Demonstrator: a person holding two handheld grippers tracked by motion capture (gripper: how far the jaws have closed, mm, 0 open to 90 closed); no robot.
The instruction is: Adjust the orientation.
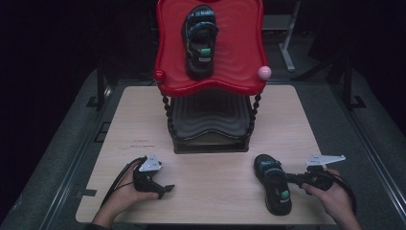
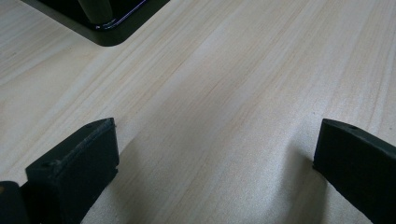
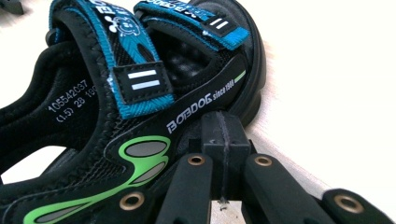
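A black sandal (image 1: 273, 189) with blue straps and green marks lies on the wooden table at the front right, toe pointing away. A matching sandal (image 1: 200, 40) rests on the red top tray (image 1: 225, 86) of a rack. My right gripper (image 1: 289, 178) points left at the near sandal's side. In the right gripper view its jaws (image 3: 223, 126) are shut against each other, tips touching the sandal (image 3: 140, 93) low on its side. My left gripper (image 1: 165, 190) rests at the front left, and its jaws (image 2: 215, 158) stand open over bare wood.
The rack stands at the middle of the table (image 1: 210, 191), with a dark lower shelf (image 1: 210, 120) under the red tray and a pink knob (image 1: 264, 72) at one corner. Its black base corner (image 2: 107, 23) lies ahead of the left gripper. Bare wood separates the two hands.
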